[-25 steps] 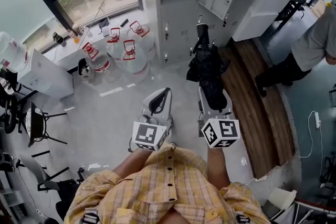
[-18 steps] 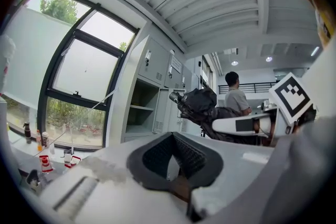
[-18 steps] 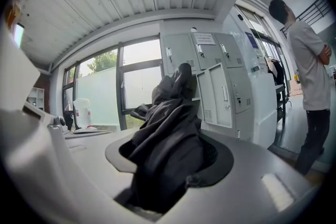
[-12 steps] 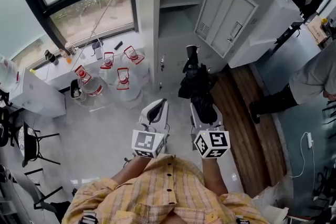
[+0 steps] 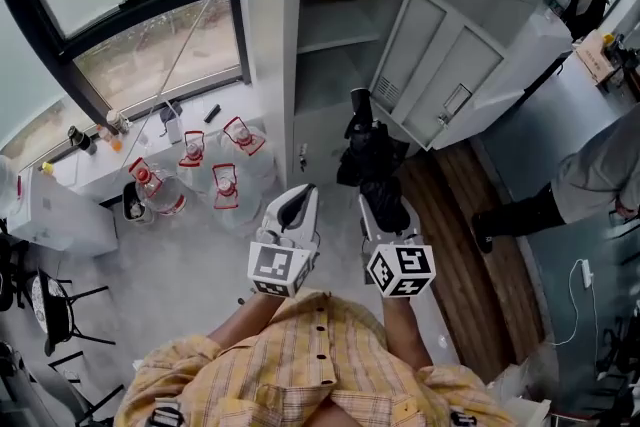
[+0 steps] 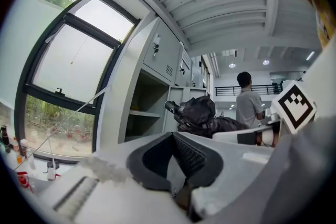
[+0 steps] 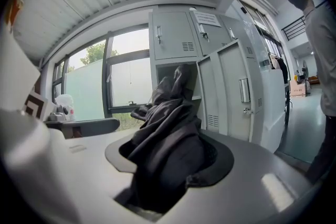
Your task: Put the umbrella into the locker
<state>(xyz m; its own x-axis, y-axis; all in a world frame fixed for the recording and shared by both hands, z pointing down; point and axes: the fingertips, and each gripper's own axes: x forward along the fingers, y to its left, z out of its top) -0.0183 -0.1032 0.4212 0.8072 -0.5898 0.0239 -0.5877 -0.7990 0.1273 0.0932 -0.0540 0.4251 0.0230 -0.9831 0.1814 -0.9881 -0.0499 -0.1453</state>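
A black folded umbrella [image 5: 372,155] is clamped in my right gripper [image 5: 378,203], with its handle end pointing at the lockers. In the right gripper view the umbrella [image 7: 168,134] fills the jaws of the right gripper [image 7: 173,140] and rises in front of the open compartment. The grey locker [image 5: 335,45] stands ahead with its door [image 5: 440,80] swung out to the right and a shelf inside. My left gripper [image 5: 303,191] is level beside the right one, its tips together and nothing in it. In the left gripper view the umbrella [image 6: 202,115] shows beyond the left gripper [image 6: 174,136].
Several large water bottles [image 5: 225,180] stand on the floor left of the locker, under the window sill [image 5: 150,130]. A person [image 5: 590,185] stands at the right on the blue floor, also the person [image 6: 247,105] in the left gripper view. A wooden strip [image 5: 455,245] runs along the locker's right.
Both grippers and the umbrella have come nearer to the lockers, which now fill more of the head view. The grip on the umbrella is unchanged.
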